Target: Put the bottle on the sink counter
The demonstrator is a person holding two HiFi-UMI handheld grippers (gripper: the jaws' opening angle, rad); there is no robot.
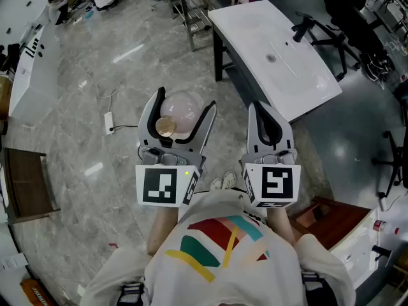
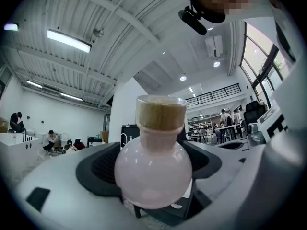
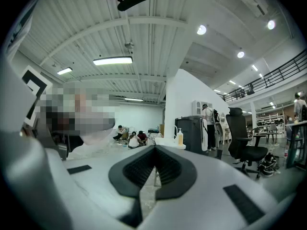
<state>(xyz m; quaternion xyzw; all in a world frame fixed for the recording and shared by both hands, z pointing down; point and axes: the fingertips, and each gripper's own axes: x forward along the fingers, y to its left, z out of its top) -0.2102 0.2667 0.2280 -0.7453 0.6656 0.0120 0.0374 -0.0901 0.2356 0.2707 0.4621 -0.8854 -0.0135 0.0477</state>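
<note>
Grasp done: bottle (image 2: 153, 171) is pinched by wide-set left gripper (image 1: 185, 102) above the floor, right gripper (image 1: 262, 109) is pressed together empty, sink counter (image 1: 255, 24) not yet reached

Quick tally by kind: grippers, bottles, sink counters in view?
Grippers: 2, the left gripper closed on the bottle and the right gripper shut with nothing in it
Pink bottle: 1
White sink counter: 1
Total: 4
</note>
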